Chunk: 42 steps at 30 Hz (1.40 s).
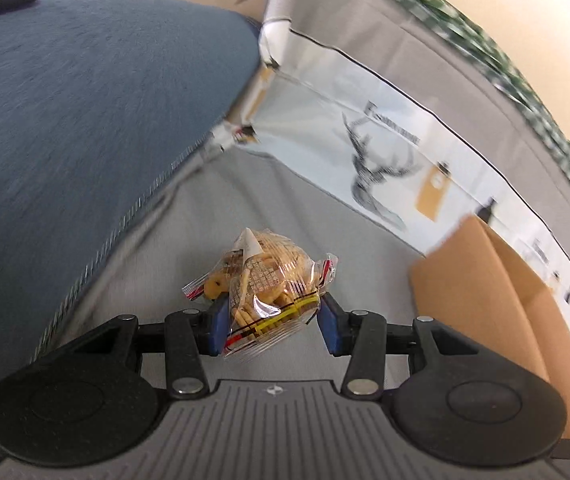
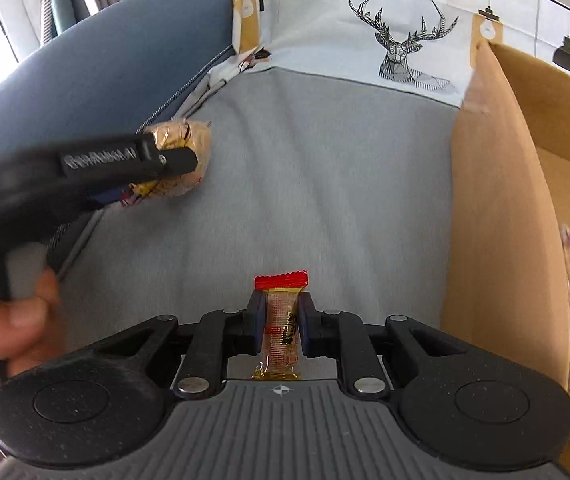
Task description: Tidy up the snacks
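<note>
We hold two snacks, one in each gripper, above the grey sofa seat (image 2: 325,168). Our left gripper (image 1: 273,320) clamps one clear bag of crackers (image 1: 269,280) between its jaws. Our right gripper (image 2: 283,320) pinches one slim red-topped candy (image 2: 283,320), upright between clenched jaws. One cardboard box (image 2: 501,216) stands at the right.
</note>
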Available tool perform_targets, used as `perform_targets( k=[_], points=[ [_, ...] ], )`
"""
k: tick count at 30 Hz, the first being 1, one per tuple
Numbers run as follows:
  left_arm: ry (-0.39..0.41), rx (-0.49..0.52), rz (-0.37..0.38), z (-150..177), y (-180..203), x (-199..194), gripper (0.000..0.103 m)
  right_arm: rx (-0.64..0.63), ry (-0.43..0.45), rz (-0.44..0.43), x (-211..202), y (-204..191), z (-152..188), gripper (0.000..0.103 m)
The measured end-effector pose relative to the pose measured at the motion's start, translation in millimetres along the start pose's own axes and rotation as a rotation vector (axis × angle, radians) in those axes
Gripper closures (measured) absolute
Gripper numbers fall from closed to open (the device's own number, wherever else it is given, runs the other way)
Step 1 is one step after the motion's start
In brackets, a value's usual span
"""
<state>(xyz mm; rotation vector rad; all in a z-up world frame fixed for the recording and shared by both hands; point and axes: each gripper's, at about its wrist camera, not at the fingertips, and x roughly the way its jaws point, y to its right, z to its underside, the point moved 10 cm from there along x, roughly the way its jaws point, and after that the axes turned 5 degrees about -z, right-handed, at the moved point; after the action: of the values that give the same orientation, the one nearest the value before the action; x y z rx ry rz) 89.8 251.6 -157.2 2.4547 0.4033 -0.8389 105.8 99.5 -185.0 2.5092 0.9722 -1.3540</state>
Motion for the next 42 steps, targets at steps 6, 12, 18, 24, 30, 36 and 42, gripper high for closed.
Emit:
perform_targets(
  k=[6,12,18,24,30,36,42],
  points=[
    [-0.126,0.003,-0.022,48,-7,-27,0.053,-0.008,0.068,-0.004,-8,-1,41,0.085],
    [-0.184,-0.001,-0.064,64,-17,-29,0.047,-0.065,0.101,-0.016,1,-5,55,0.084],
    [-0.145,-0.041,-0.052,62,-17,-32,0.025,-0.064,0.124,-0.067,-2,-3,59,0.079],
    [-0.141,-0.062,-0.072,62,-16,-31,0.02,-0.067,0.107,-0.092,-8,-5,63,0.054],
    [-0.137,-0.102,-0.106,60,-20,-24,0.018,-0.102,0.093,-0.074,-11,-6,72,0.052],
    [-0.155,-0.147,-0.094,58,-17,-16,0.018,-0.141,0.1,-0.058,-10,-10,75,0.053],
    [-0.16,-0.143,-0.103,60,-9,-7,0.017,-0.156,0.107,-0.046,-14,-7,79,0.079]
  ],
)
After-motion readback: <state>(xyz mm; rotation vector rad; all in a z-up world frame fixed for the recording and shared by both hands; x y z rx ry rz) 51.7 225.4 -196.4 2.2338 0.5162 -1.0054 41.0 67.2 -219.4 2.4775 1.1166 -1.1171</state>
